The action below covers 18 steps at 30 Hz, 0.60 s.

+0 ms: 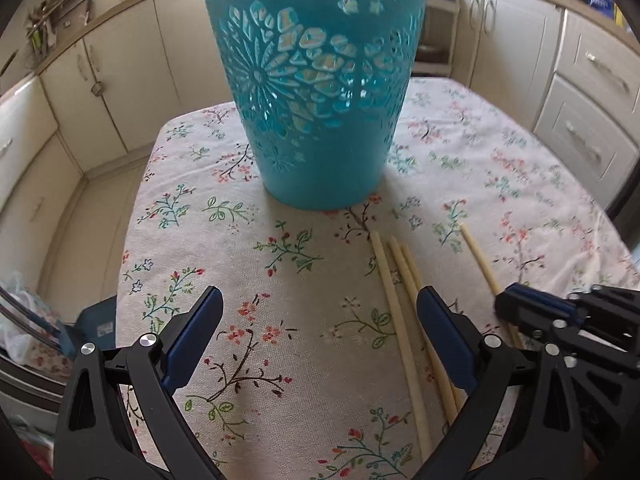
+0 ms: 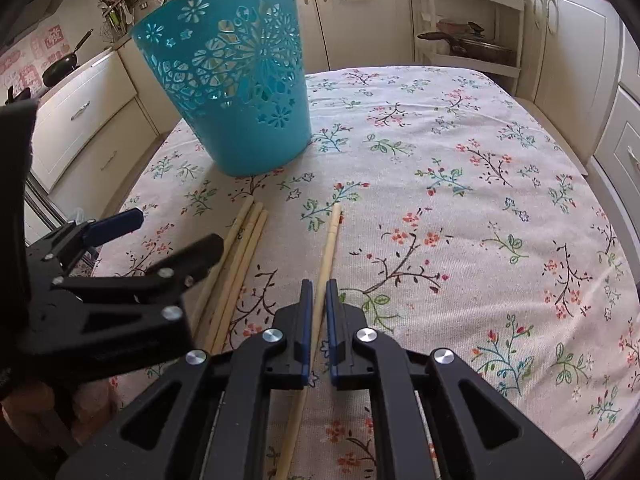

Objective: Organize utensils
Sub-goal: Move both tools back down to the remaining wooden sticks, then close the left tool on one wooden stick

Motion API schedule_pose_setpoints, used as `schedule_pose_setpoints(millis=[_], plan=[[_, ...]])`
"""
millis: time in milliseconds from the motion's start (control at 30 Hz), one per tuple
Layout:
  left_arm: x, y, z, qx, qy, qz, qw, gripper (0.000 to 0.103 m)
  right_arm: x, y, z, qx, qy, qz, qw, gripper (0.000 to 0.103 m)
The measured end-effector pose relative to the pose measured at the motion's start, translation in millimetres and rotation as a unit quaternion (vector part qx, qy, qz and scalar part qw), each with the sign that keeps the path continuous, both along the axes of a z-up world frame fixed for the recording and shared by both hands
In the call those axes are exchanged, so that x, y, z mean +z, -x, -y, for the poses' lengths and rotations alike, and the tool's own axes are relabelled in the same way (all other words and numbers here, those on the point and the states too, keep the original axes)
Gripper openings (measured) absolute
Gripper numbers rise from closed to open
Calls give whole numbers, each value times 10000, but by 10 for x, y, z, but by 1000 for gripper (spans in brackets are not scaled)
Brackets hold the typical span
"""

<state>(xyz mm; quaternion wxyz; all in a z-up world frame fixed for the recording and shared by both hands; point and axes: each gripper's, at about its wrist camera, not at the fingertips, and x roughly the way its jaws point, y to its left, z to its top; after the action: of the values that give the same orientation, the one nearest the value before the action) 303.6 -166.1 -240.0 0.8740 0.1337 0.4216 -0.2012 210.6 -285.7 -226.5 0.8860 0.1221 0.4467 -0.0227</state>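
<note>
Right tool (image 2: 319, 292) clamps the lone chopstick (image 2: 330, 240) near the bin (image 2: 236, 92); lift level, tip into bin. Left tool (image 1: 320, 308) gapes empty.

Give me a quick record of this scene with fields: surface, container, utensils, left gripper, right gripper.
surface: table under a floral tablecloth
container: teal cut-out basket, upright on the cloth, beyond the chopsticks
loose utensils: three chopsticks lying side by side on the cloth
separate utensil: single chopstick lying apart, to their right
left gripper: open, over the cloth beside the three chopsticks, holding nothing
right gripper: fingers shut on the single chopstick
</note>
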Motion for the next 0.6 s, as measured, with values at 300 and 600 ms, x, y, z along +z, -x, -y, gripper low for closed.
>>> schedule_pose_setpoints(millis=[300,600], plan=[[-85,-156,0,251,-163,-336,9990,93,55,-18,72,-120,-152,139,9997,20],[-34,-150,-100,493,80,-188,9986,58,8,-149,-39,265,157,50,9995,8]])
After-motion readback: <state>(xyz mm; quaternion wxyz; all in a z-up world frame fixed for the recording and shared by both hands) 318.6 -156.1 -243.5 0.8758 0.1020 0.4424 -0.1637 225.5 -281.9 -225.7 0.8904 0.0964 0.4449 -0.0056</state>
